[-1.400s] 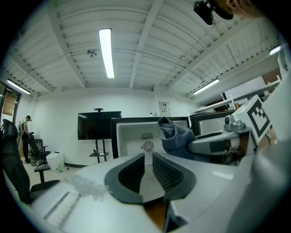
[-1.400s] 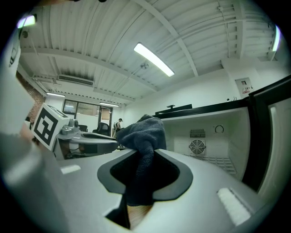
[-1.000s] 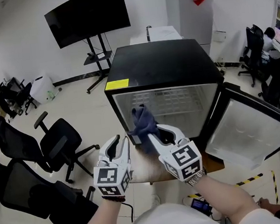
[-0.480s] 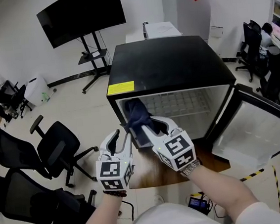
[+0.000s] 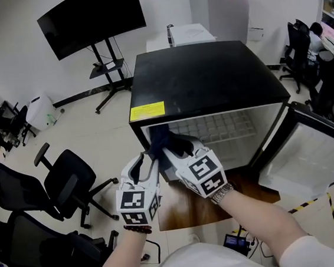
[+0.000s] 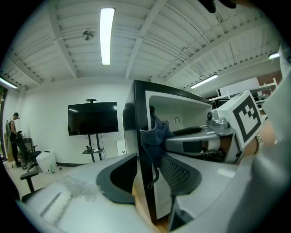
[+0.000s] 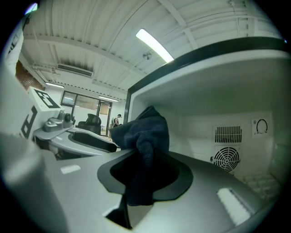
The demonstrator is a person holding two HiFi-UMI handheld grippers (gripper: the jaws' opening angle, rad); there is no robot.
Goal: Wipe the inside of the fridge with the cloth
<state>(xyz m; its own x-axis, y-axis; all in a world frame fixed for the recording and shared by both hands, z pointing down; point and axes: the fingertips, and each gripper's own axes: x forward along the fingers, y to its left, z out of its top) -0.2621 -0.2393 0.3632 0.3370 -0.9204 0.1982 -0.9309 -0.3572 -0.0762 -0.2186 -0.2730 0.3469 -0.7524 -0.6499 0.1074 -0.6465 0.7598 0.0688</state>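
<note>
Grippers: two, both low in the centre of the head view, side by side and close together.
Left gripper [image 5: 145, 165]: its fingers are spreading and pinch nothing. In its own view the fridge's black left front edge stands in the gap, clear of both fingers.
Right gripper [image 5: 177, 148]: its fingers are pinching the cloth, which bunches up above the tips and hangs down between them.
Cloth [image 5: 163, 141]: one, dark blue, at the upper left corner of the fridge opening, just inside the left wall.
Fridge [image 5: 203, 79]: one, small and black, centre of frame, standing on a wooden surface [image 5: 187, 208].
Door [image 5: 312, 156]: one, swung wide open at the right edge of the frame.
Wire shelf [image 5: 214, 128]: one, running across the white interior.
Room to move: the interior lies open to the right of the cloth; the right gripper view shows the back wall with one round fan grille [image 7: 226, 158].
Chairs: two black office chairs [image 5: 71, 181] at lower left, near the left gripper.
Screen: one dark television [image 5: 90, 19] on a stand, upper left.
</note>
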